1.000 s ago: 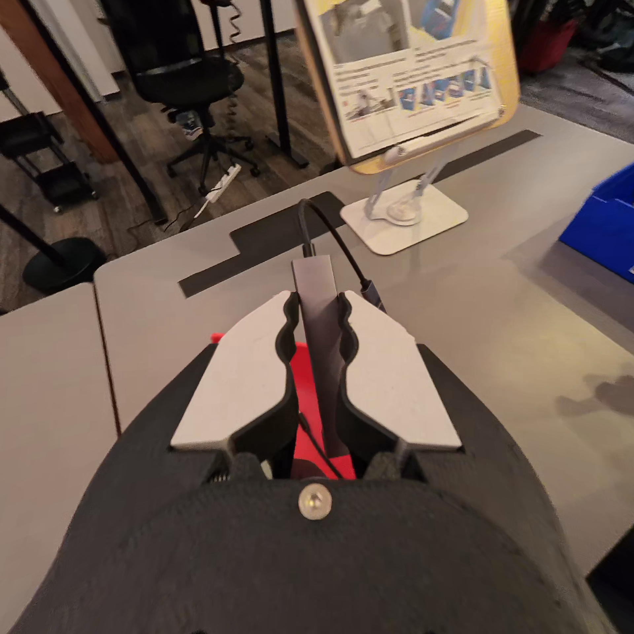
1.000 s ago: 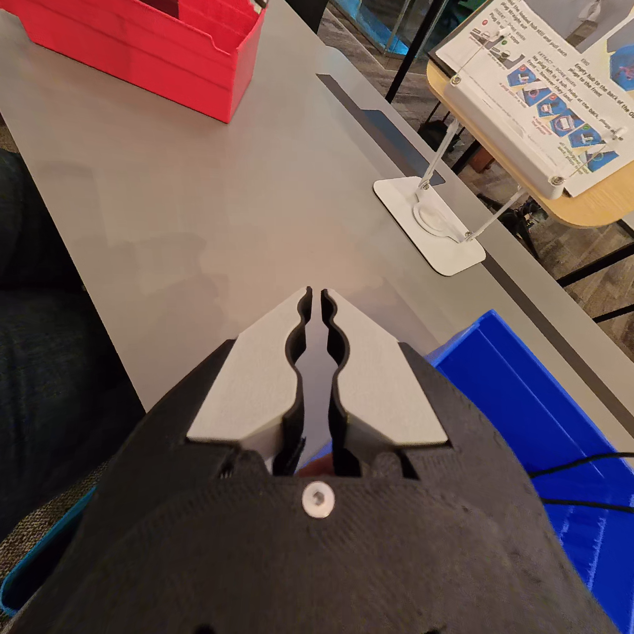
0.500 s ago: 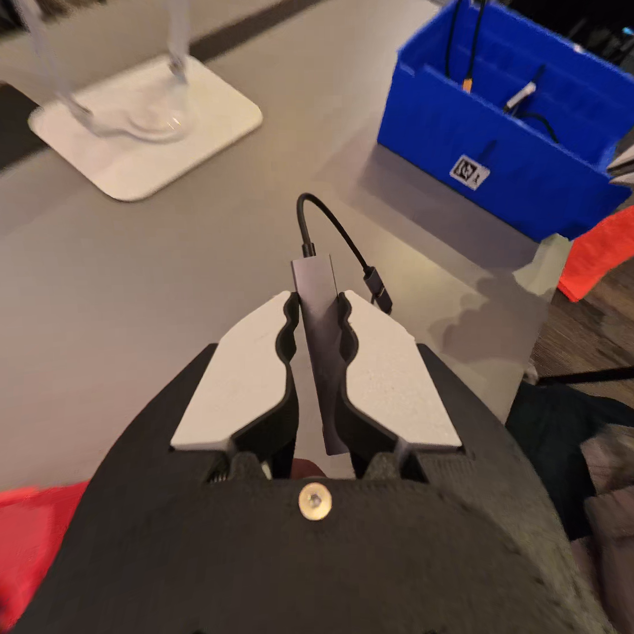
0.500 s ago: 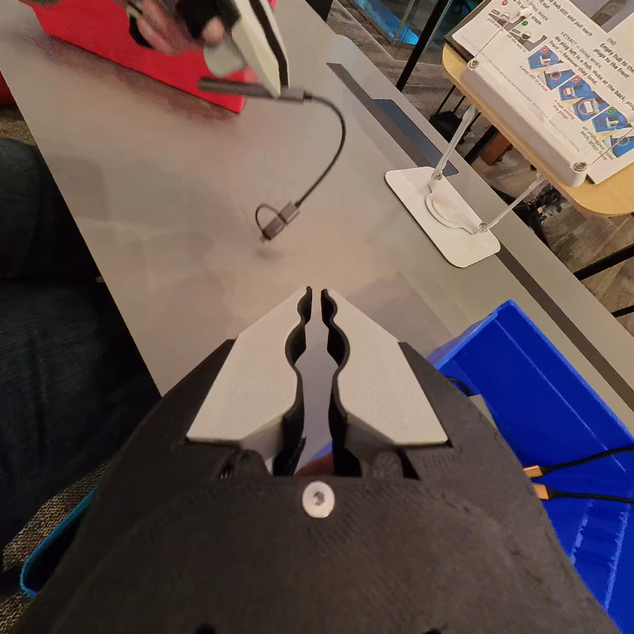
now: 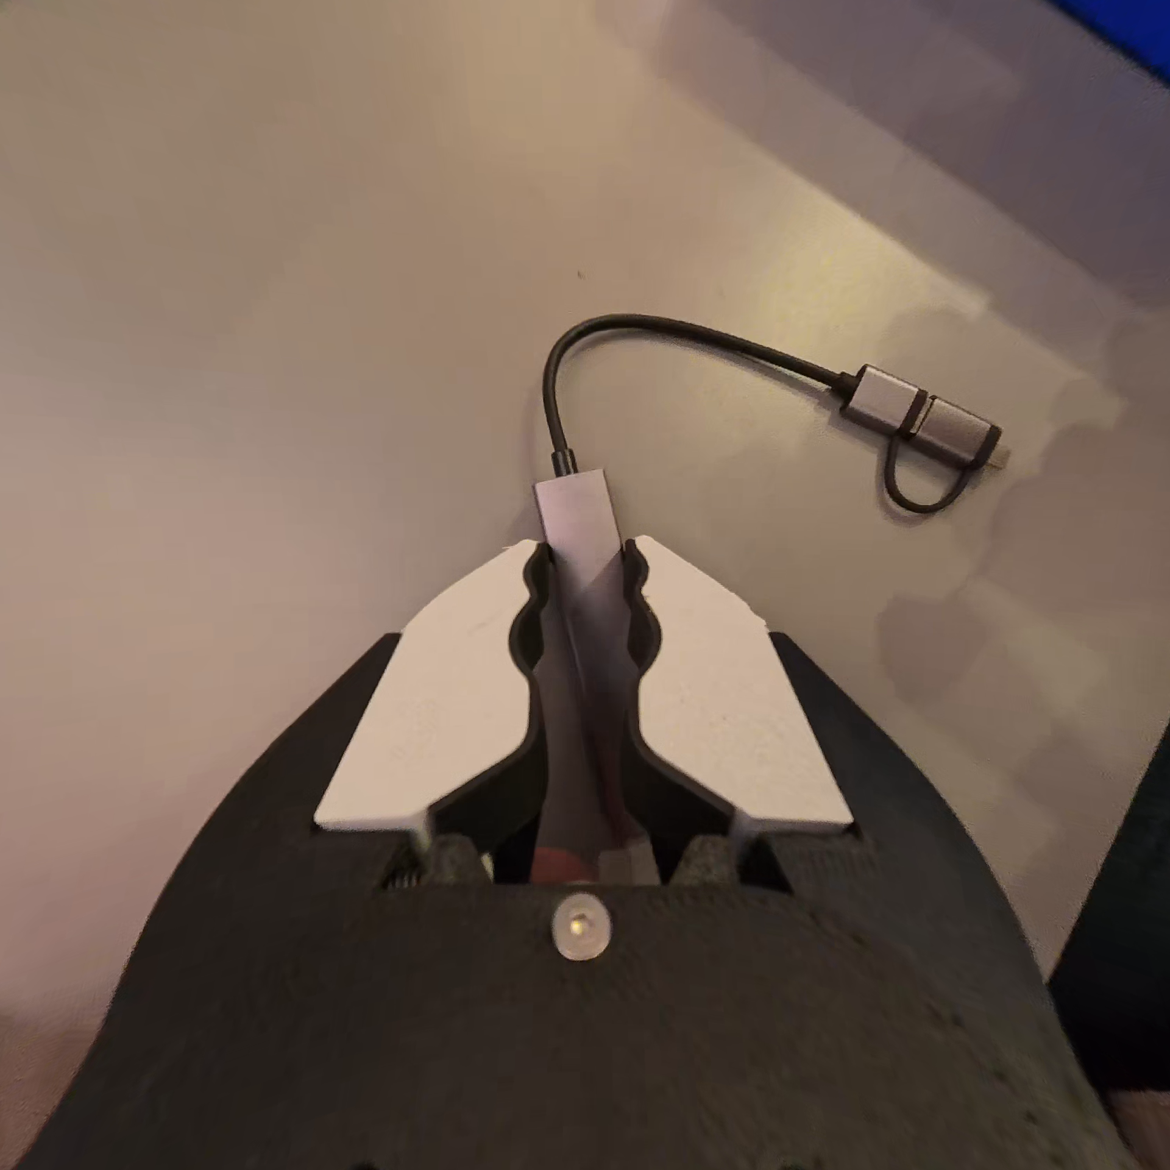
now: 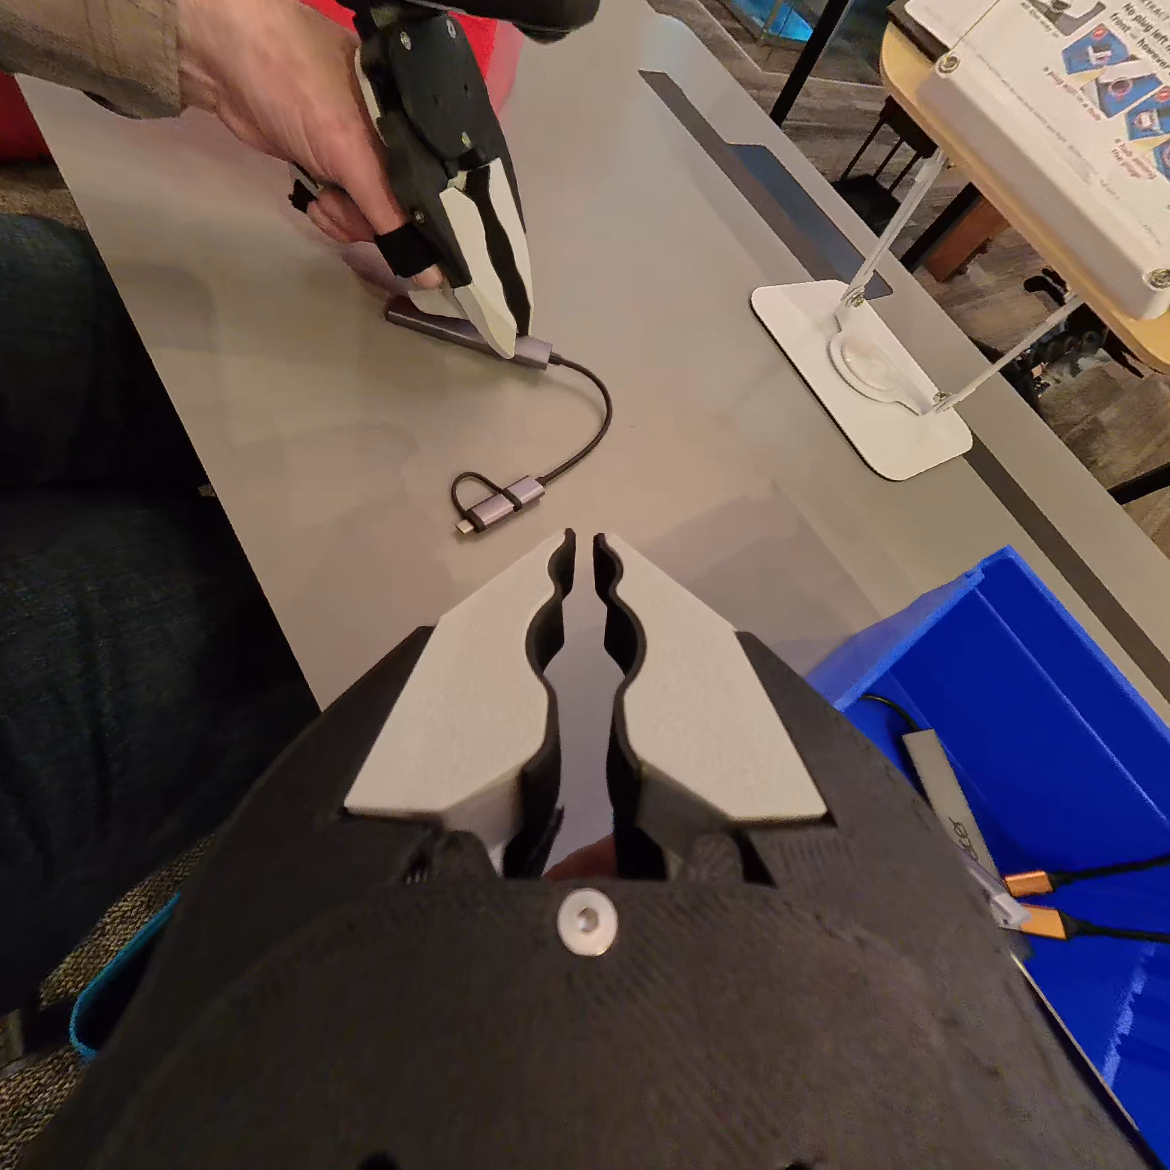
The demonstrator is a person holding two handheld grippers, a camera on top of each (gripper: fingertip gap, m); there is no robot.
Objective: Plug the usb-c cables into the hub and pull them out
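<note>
Hub (image 5: 577, 538) is a slim grey metal bar, lying flat on the grey table (image 5: 253, 316) near my side of it. Left gripper (image 5: 582, 544) is clamped on it: both white fingers (image 5: 456, 684) press the hub's long sides, and the hub's far end pokes out past the tips. In the right wrist view the left gripper (image 6: 516, 332) comes down steeply onto the hub (image 6: 532, 348), with a hand (image 6: 285, 95) wrapped around its black body.

Short black pigtail cable (image 5: 633, 329) leaves the hub's far end, arcs over and ends in a grey plug with a second adapter piece tethered to it by a small loop (image 5: 918, 424). That plug (image 6: 500, 503) lies loose on the table, touching nothing else, just ahead of the right gripper's tips.

Right gripper (image 6: 584, 538) holds nothing. Its jaws are nearly together, only a thin slit between the tips, above the table edge.

Blue bin (image 6: 1044, 665) sits to the right of the right gripper. Inside I see another grey hub (image 6: 943, 791) and two cables with orange plugs (image 6: 1038, 905); whether those plugs are seated in that hub I can't tell, the gripper body covers the joint.

Farther back: white stand base (image 6: 817, 342) on the table carrying an instruction sheet on a board (image 6: 1076, 126). Red bin (image 6: 500, 31) shows behind the left hand, mostly hidden.
</note>
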